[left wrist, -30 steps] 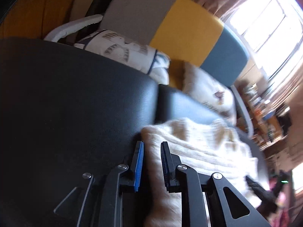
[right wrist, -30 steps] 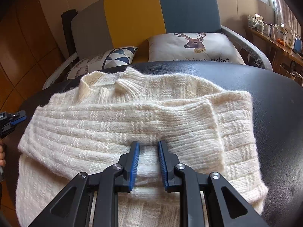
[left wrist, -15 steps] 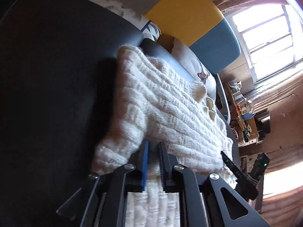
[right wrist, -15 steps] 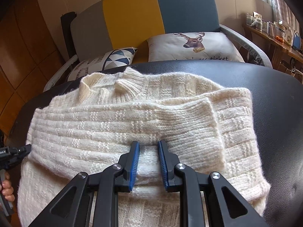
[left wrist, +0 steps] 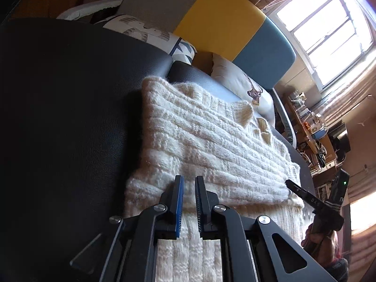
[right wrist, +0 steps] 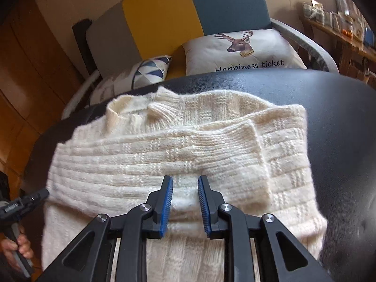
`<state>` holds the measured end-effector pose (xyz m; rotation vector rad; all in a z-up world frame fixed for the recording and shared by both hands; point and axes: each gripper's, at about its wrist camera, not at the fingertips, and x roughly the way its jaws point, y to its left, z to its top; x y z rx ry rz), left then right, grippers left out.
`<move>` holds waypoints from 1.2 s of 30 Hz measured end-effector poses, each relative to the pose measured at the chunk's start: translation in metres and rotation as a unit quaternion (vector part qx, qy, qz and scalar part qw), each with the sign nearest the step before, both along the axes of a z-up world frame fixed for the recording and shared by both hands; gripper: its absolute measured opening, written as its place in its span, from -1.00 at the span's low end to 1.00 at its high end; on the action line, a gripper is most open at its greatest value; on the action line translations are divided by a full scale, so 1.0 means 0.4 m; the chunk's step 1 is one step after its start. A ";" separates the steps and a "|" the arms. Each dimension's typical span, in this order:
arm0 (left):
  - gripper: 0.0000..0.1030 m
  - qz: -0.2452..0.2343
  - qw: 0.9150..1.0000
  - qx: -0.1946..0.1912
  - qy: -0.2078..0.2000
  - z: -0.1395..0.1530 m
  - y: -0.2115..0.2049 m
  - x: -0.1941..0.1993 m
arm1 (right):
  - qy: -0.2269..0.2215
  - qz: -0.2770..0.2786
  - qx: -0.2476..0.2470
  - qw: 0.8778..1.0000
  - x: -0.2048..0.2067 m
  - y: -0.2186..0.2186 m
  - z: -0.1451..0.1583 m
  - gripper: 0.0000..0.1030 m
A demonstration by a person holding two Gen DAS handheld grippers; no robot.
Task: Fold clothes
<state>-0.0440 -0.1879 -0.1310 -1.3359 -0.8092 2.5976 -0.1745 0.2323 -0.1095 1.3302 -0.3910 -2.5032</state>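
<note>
Black leather tabletop (right wrist: 329, 122) carries a cream chunky-knit sweater (right wrist: 178, 155), ribbed, collar toward the armchair (right wrist: 178, 16) behind; its long axis runs side to side in the right wrist view. One sleeve is folded across the chest. Two cushions (right wrist: 246, 51) sit on the chair (deer print, triangle print). Left claw (left wrist: 188, 183) narrowly parted over the sweater's edge, pinching nothing visible. Right claw (right wrist: 185, 185) spread, fabric between the pads, not clamped.
</note>
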 end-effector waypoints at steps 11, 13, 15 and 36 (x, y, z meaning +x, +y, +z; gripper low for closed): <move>-0.10 -0.046 0.999 0.010 0.001 -0.004 -0.036 0.307 | -0.066 -0.041 -0.172 0.982 0.416 0.377 -0.005 -0.33; -0.09 -0.050 0.998 0.022 -0.005 -0.019 -0.044 0.350 | -0.081 -0.036 -0.193 0.977 0.449 0.389 -0.030 -0.33; -0.07 -0.057 0.998 0.030 -0.009 -0.029 -0.047 0.387 | -0.096 -0.031 -0.214 0.972 0.482 0.402 -0.056 -0.32; 0.32 -0.097 0.995 0.007 -0.002 -0.066 0.000 0.545 | -0.148 0.065 -0.296 0.941 0.545 0.308 -0.168 -0.32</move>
